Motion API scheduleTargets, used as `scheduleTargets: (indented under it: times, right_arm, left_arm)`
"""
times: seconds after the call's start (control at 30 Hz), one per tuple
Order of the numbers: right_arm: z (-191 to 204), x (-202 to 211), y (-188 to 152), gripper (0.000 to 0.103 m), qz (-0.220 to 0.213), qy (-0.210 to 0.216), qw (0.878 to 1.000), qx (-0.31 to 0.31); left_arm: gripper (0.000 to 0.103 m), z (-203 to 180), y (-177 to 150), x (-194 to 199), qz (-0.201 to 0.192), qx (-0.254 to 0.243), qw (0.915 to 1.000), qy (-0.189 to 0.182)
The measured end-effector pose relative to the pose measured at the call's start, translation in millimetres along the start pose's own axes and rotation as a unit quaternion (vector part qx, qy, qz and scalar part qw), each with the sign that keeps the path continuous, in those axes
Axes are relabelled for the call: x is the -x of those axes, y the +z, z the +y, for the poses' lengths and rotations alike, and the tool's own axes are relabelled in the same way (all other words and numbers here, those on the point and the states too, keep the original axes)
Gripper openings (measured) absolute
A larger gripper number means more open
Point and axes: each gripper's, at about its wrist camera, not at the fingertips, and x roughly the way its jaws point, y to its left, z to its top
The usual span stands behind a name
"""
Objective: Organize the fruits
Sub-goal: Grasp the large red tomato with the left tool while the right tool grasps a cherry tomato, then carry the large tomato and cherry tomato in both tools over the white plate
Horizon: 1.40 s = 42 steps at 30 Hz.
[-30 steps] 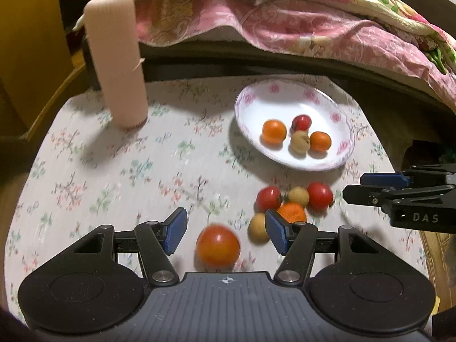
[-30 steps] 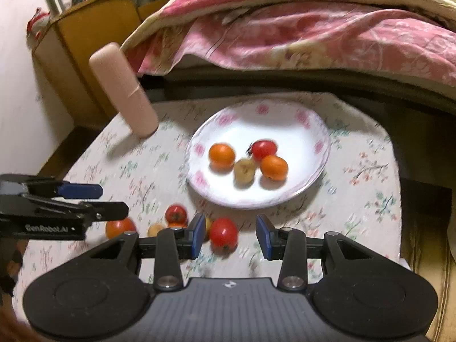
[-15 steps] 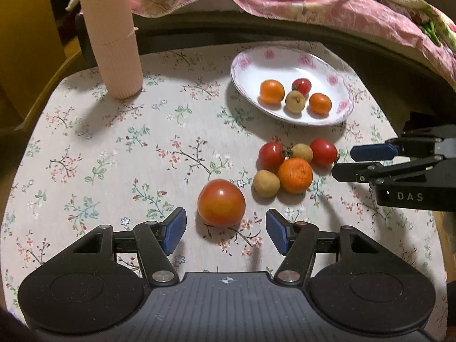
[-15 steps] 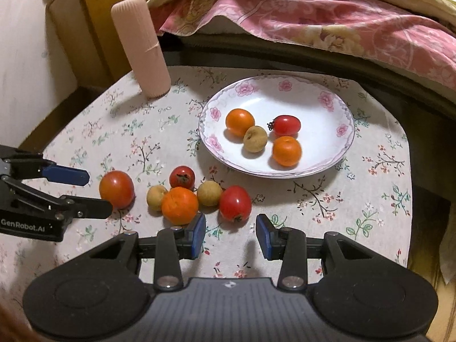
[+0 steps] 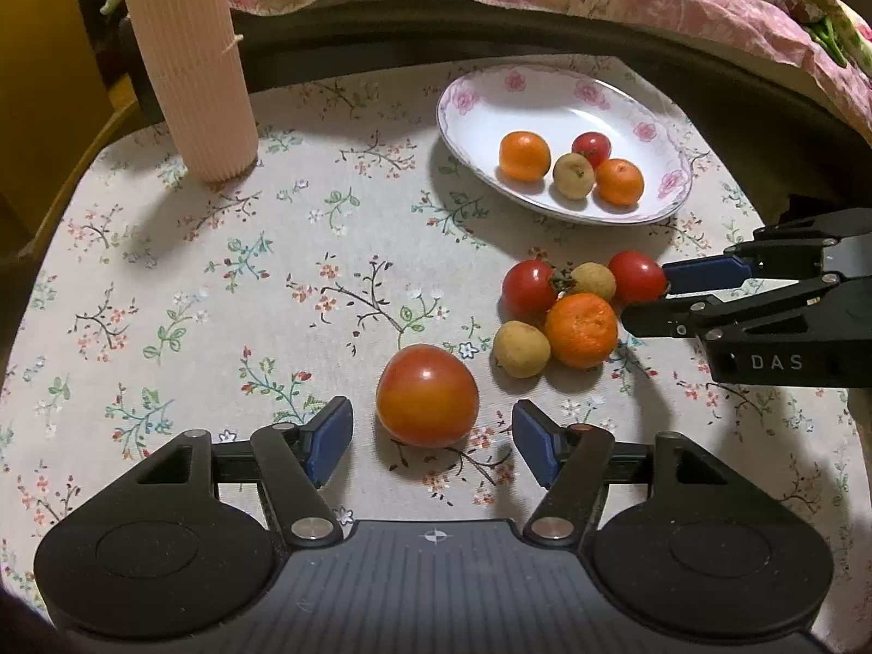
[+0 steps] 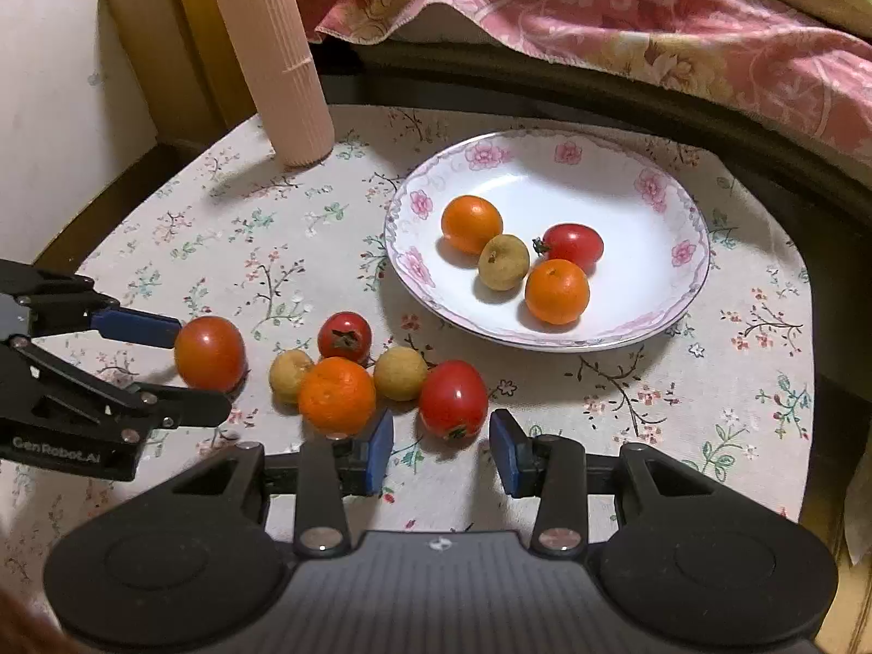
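Left gripper (image 5: 433,438) open, empty; big tomato (image 5: 427,395) dead ahead between its tips. Right gripper (image 6: 440,449) open, empty; red tomato (image 6: 453,399) just ahead.

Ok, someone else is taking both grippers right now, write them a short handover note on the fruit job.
Left gripper: open, jaws either side of the big tomato, not gripping.
Right gripper: open, empty, lined up just short of the red tomato.
Done: four fruits on the flowered plate (two oranges, a red tomato, a tan fruit).
Left: six on the tablecloth: the big tomato alone, plus a cluster of two red tomatoes, an orange and two tan fruits. Probably move them to the plate.
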Motion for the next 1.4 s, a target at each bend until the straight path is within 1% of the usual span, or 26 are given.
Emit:
scheduleTargets:
  times: [0.2, 0.27, 0.4, 0.43, 0.53, 0.57, 0.73, 0.83, 0.97, 1.03, 1.1, 1.17, 1.27, 1.4]
  right_arm:
    - [-0.5, -13.7, 5.5, 0.040, 0.004, 0.000, 1.000, 0.009]
    - [-1.8, -15.1, 7.2, 0.040, 0.002, 0.006, 1.000, 0.010]
    - [-2.3, -16.3, 8.2, 0.040, 0.003, 0.008, 1.000, 0.009]
    - [-2.3, -16.2, 8.4, 0.040, 0.004, 0.008, 1.000, 0.008]
    - [-2.2, -15.5, 9.6, 0.034, 0.012, 0.005, 1.000, 0.007]
    - [-2.8, -15.0, 9.9, 0.030, 0.014, 0.003, 1.000, 0.006]
    - [-5.6, -10.7, 6.5, 0.030, 0.018, 0.007, 1.000, 0.000]
    - [-5.0, -5.2, 4.4, 0.030, 0.022, 0.012, 1.000, -0.002]
    - [-0.3, 5.4, -0.2, 0.030, 0.024, 0.024, 0.999, 0.006]
    - [4.7, 8.2, -4.2, 0.030, 0.027, 0.022, 0.999, 0.020]
    - [10.9, 6.5, -7.7, 0.030, 0.033, 0.017, 0.999, 0.036]
    - [14.2, 3.1, -9.4, 0.030, 0.040, 0.022, 0.998, 0.041]
    - [15.8, 2.4, -9.2, 0.030, 0.041, 0.022, 0.998, 0.048]
    - [12.9, 2.4, -11.3, 0.030, 0.039, 0.026, 0.998, 0.042]
  left_arm:
    - [0.071, 5.1, 2.1, -8.6, 0.004, -0.004, 1.0000, 0.004]
    - [0.067, 6.6, 2.6, -12.3, 0.002, -0.003, 1.0000, 0.007]
    - [0.065, 6.8, 5.8, -16.2, 0.001, -0.004, 1.0000, 0.002]
    - [0.063, 6.3, 6.3, -16.5, 0.001, -0.005, 1.0000, 0.000]
    - [0.057, 2.8, 5.5, -15.1, 0.000, -0.010, 0.9999, -0.003]
    - [0.056, 1.6, 5.1, -14.3, 0.001, -0.012, 0.9999, -0.005]
    - [0.051, 0.4, 1.6, -8.0, 0.001, -0.014, 0.9999, -0.006]
    - [0.051, 0.5, -0.9, -0.8, 0.003, -0.012, 0.9998, -0.015]
    - [0.052, -2.1, -8.6, 0.5, 0.009, -0.023, 0.9995, -0.018]
    - [0.052, -2.2, -12.1, -5.6, 0.018, -0.026, 0.9994, -0.014]
    - [0.052, -5.1, -12.0, -5.4, 0.011, -0.036, 0.9993, -0.009]
    - [0.056, -5.4, -10.5, -6.1, 0.011, -0.034, 0.9993, -0.012]
    - [0.060, -6.8, -12.3, -7.1, 0.010, -0.040, 0.9991, -0.012]
    - [0.061, -10.1, -14.0, -6.7, 0.008, -0.045, 0.9989, -0.007]
